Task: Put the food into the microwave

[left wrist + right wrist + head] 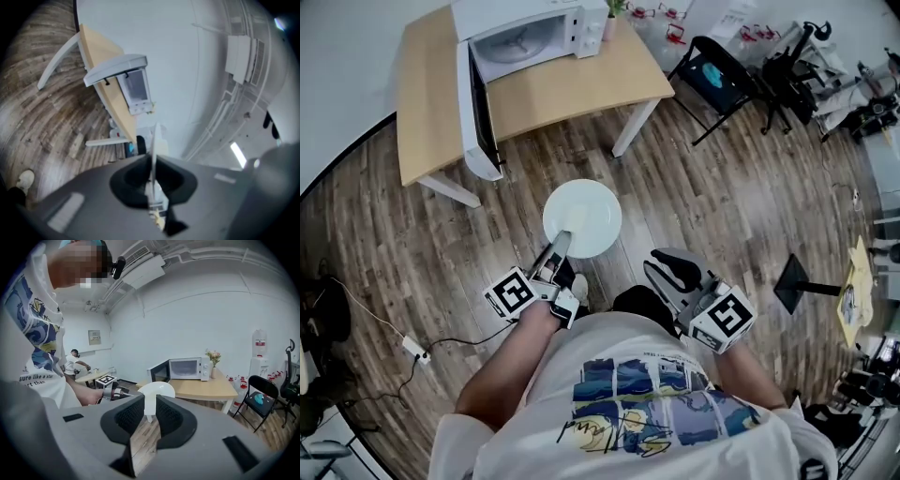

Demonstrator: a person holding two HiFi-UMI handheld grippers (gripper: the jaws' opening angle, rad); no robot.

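Plate [586, 220], any food on it hard to make out, is held level over the floor, its near rim pinched by the left gripper [561, 240]. The microwave [525, 37] stands straight ahead on the table [572, 89], its door [478, 112] swung open leftward. The right gripper [670, 267] is spread and empty.

The round white plate [581, 217] hangs level over the wooden floor, its near rim pinched in the left gripper [555, 251]. A small pale piece of food [569, 221] lies by that rim. The white microwave [530, 37] stands on the wooden worktop [572, 89], its door [478, 112] swung wide open and its turntable bare.
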